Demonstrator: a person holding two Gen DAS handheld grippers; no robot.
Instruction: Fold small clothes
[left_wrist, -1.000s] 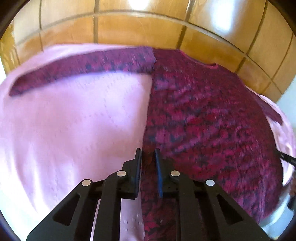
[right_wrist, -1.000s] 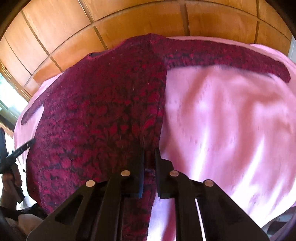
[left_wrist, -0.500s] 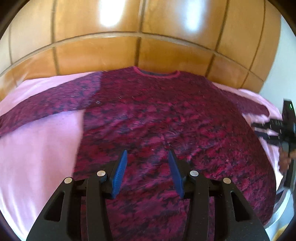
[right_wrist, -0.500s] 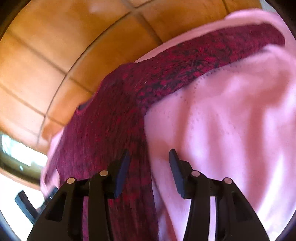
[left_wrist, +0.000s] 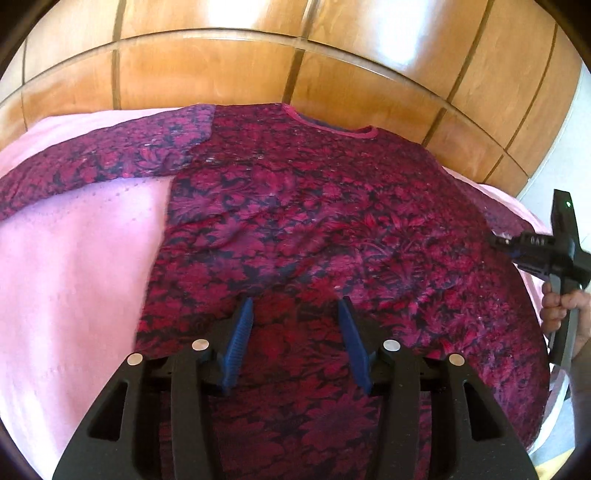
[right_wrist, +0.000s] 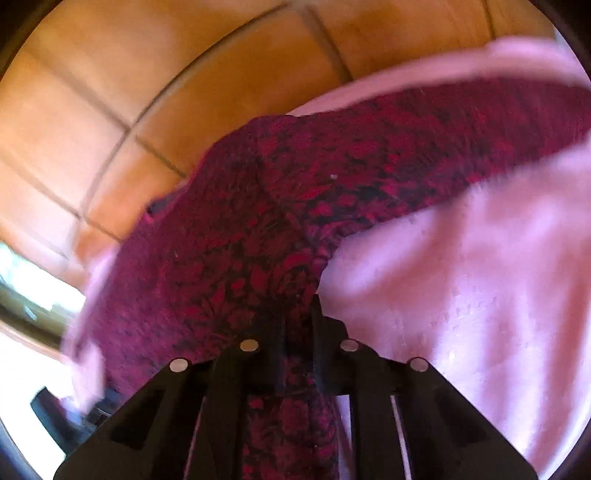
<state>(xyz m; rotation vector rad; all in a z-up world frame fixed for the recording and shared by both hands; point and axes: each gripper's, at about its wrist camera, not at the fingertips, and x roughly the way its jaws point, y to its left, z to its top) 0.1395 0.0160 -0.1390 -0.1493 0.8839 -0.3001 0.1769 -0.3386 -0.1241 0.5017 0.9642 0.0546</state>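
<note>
A dark red floral long-sleeved shirt (left_wrist: 303, 229) lies spread flat on a pink bedspread (left_wrist: 74, 280), neck towards the headboard. My left gripper (left_wrist: 295, 310) is open, its blue pads (left_wrist: 240, 343) hovering over the shirt's lower middle. My right gripper (right_wrist: 299, 314) is shut on the shirt's right side edge (right_wrist: 288, 258), near the armpit, with cloth pinched between the fingers. The right gripper also shows at the right edge of the left wrist view (left_wrist: 532, 251), by the right sleeve.
A glossy wooden panelled headboard (left_wrist: 258, 62) rises behind the bed. The pink bedspread (right_wrist: 480, 295) extends right of the shirt. A bright window (right_wrist: 29, 288) lies at the left of the right wrist view.
My left gripper let go of the shirt's left edge, opened and moved right over the shirt's middle. My right gripper opened, moved up the right side edge and shut on it again.
</note>
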